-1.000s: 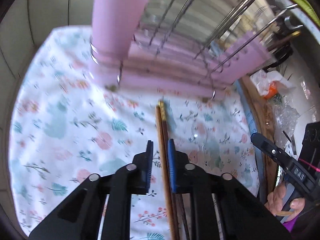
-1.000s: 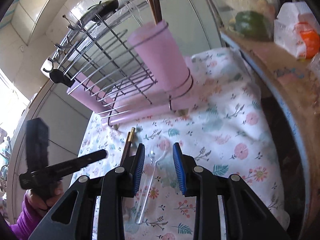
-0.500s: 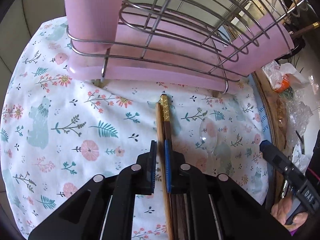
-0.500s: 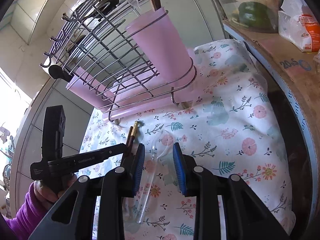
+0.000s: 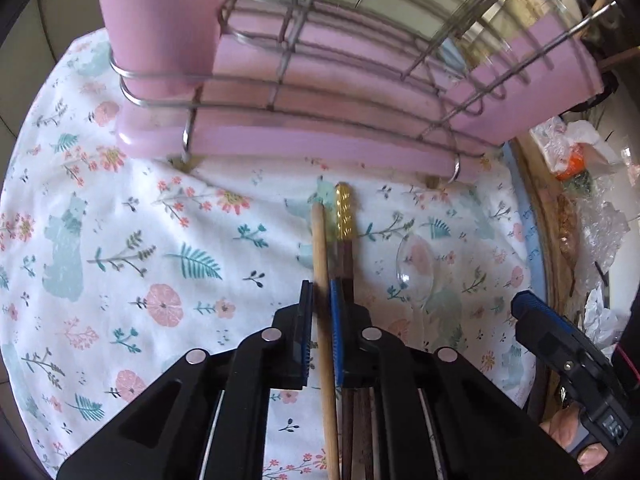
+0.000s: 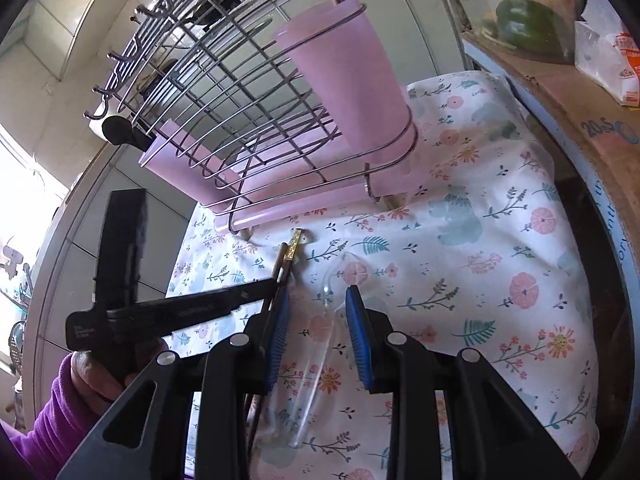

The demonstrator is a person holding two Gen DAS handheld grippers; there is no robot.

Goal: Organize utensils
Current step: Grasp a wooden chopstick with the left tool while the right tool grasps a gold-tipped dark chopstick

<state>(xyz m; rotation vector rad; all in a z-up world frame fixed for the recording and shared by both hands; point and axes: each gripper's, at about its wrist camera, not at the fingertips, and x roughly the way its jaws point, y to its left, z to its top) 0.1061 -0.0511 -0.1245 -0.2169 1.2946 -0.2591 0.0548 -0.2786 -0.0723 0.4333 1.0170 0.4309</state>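
Observation:
A light wooden chopstick (image 5: pixel 320 248) lies on the floral cloth (image 5: pixel 120 240) beside a dark chopstick with a gold end (image 5: pixel 345 216). My left gripper (image 5: pixel 320 300) is shut on the light chopstick, low at the cloth. A clear plastic spoon (image 5: pixel 414 268) lies to the right; in the right wrist view the spoon (image 6: pixel 320 336) runs between the fingers of my open right gripper (image 6: pixel 318 312), which hovers over it. The pink utensil cup (image 6: pixel 348 76) on the wire rack (image 6: pixel 224 120) holds dark chopsticks.
The pink drip tray (image 5: pixel 320 148) of the rack lies just beyond the chopstick tips. A wooden board edge (image 6: pixel 592 140) with bags and a green pepper (image 6: pixel 524 20) runs along the right. A tiled wall stands behind the rack.
My left gripper has closed its jaws from a wider gap onto the light chopstick and moved slightly forward. My right gripper stayed open over the clear spoon.

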